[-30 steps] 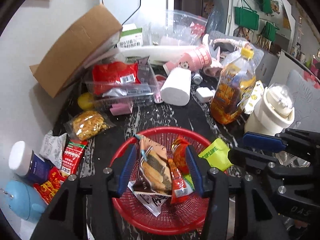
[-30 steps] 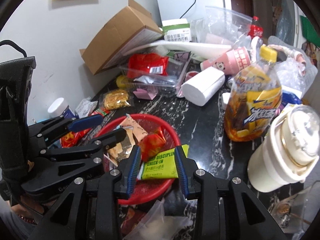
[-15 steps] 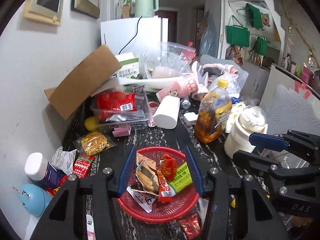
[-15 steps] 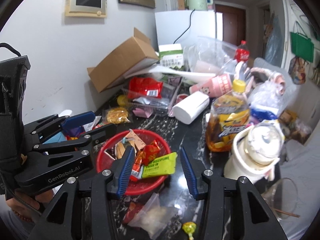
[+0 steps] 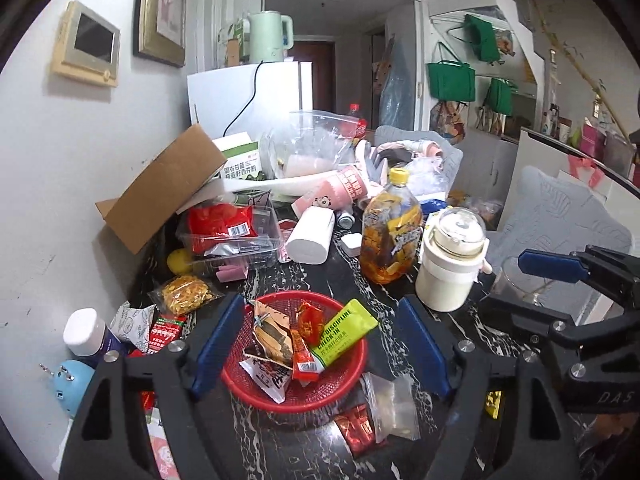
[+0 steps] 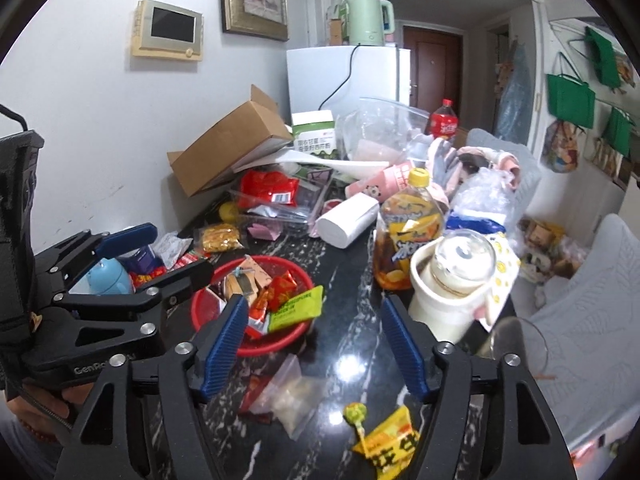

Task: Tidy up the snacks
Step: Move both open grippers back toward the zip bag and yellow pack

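Your left gripper (image 5: 320,344) and right gripper (image 6: 316,344) have just been opening; both jaws are spread and empty above the round red mesh basket (image 5: 344,384) of snack packets (image 5: 272,336).

My views are evenly bright and sharp; glare spots shine on the near tabletop (image 6: 344,360), edges bend into black corners.

A black counter (image 5: 280,448) veined with white is seen. A red mesh basket (image 5: 340,384) is filled with a lime-green packet (image 5: 344,330) printed in dark letters, small red packets (image 5: 310,320) and a tan wrapper (image 5: 272,336). Blue ribbed pads (image 6: 226,346) are carried on black frames. A yellow-capped bottle (image 5: 390,228) of amber drink is shown beside a cream jar (image 5: 450,272).
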`<state>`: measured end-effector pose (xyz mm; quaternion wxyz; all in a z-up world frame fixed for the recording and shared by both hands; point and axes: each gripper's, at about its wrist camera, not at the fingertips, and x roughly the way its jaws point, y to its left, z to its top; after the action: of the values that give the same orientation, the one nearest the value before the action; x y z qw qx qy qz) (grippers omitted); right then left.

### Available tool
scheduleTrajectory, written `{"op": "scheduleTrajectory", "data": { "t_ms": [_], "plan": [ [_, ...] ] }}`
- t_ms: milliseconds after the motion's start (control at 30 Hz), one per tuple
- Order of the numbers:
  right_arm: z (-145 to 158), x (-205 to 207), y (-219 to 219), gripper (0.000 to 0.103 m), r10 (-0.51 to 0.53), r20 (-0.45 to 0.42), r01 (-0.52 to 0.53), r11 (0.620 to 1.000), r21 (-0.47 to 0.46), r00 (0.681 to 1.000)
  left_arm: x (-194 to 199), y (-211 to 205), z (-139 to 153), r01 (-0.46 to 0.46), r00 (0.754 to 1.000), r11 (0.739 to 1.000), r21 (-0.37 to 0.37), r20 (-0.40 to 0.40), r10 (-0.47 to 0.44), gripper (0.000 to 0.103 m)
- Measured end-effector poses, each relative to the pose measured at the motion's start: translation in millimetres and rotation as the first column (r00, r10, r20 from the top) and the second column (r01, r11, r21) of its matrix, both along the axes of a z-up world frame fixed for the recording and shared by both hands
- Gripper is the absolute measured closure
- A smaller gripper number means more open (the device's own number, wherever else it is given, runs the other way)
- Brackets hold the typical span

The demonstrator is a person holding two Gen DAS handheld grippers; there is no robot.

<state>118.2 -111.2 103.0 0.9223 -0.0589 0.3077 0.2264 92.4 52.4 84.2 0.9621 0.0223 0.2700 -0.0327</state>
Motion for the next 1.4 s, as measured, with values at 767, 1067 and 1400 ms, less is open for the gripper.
{"op": "scheduleTrajectory", "data": {
  "t_ms": [767, 1067, 1400],
  "plan": [
    [-35, -57, -33, 0.016, -0.08, -0.044, 0.08, 0.997, 0.001, 0.996, -42, -27, -34, 0.12, 0.988, 0.992, -0.037, -0.095, -0.123, 0.024],
    [-74, -60, -53, 0.016, -0.134, -0.151, 0.136, 0.991, 0.002, 0.979, -37, -39, -67, 0.157, 0.968, 0.983, -0.098, -0.181, -0.173, 0.024],
    [-110, -57, -73, 0.016, -0.178, -0.231, 0.184, 0.983, 0.004, 0.957, -23, -51, -103, 0.147, 0.947, 0.981, -0.125, -0.27, -0.176, 0.024]
  ]
}}
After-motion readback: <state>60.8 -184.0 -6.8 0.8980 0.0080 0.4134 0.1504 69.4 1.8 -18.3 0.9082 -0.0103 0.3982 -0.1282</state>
